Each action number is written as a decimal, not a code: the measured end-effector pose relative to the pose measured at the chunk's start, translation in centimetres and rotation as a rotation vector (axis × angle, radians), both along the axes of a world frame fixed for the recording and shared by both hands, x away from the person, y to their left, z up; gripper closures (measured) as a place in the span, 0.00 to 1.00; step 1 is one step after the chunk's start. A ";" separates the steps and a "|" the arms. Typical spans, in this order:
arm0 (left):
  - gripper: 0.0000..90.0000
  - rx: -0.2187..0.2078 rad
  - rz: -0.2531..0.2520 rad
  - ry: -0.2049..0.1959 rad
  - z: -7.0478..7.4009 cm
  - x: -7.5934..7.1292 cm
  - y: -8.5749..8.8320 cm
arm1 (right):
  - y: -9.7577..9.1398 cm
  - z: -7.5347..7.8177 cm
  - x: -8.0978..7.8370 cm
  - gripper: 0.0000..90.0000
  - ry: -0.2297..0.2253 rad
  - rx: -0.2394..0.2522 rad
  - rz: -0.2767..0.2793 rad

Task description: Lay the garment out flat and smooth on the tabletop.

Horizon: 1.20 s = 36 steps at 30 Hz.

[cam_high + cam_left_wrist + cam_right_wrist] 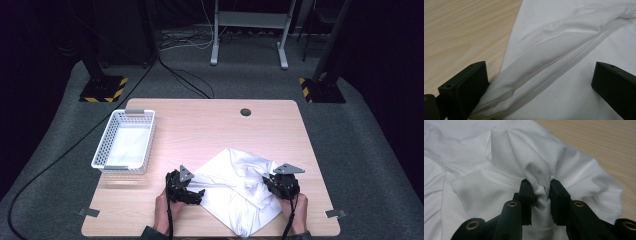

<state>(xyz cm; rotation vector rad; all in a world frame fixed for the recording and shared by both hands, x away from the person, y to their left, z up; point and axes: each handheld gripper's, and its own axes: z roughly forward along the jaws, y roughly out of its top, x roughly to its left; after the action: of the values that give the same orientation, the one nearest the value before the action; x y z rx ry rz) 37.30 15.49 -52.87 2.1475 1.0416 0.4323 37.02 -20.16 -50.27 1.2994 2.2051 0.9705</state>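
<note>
A white garment (232, 197) lies crumpled on the wooden table (200, 125), near its front edge. My left gripper (194, 194) rests at the garment's left corner. In the left gripper view its jaws stand wide open (539, 72) either side of a long fold of the cloth (564, 50), and the left jaw touches that fold. My right gripper (272, 185) is at the garment's right side. In the right gripper view its jaws (541, 187) stand close together, with a bunched ridge of the white cloth (524, 152) pinched between the pads.
A white mesh basket (100, 150) stands at the table's left side with white cloth inside. A round cable hole (245, 112) sits near the far edge. Bare wood lies between basket and garment. Stands and cables are on the floor beyond.
</note>
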 end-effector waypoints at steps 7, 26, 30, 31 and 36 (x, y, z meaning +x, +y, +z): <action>0.01 0.001 -0.002 0.000 0.0 0.0 0.0 | -1.4 2.4 0.9 0.84 -0.027 0.024 -0.016; 0.02 -0.035 -0.023 -0.059 1.3 -0.1 -1.3 | -4.5 2.5 6.2 0.39 -0.008 0.032 -0.136; 0.02 0.048 -0.067 -0.021 1.2 0.9 -3.7 | -3.4 0.0 6.9 0.53 0.079 -0.006 -0.099; 0.02 0.061 -0.075 -0.004 1.0 1.0 -4.0 | -3.1 -0.4 6.5 0.55 0.067 -0.013 -0.099; 0.02 0.049 -0.075 0.030 0.6 0.7 -3.1 | -2.1 -0.8 4.5 0.62 0.046 -0.008 -0.087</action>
<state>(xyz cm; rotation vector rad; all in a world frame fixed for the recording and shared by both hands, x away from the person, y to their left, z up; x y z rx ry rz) 38.02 12.40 -52.30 2.2348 0.9721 0.3944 41.57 -22.25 -51.09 1.4145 2.1641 0.9068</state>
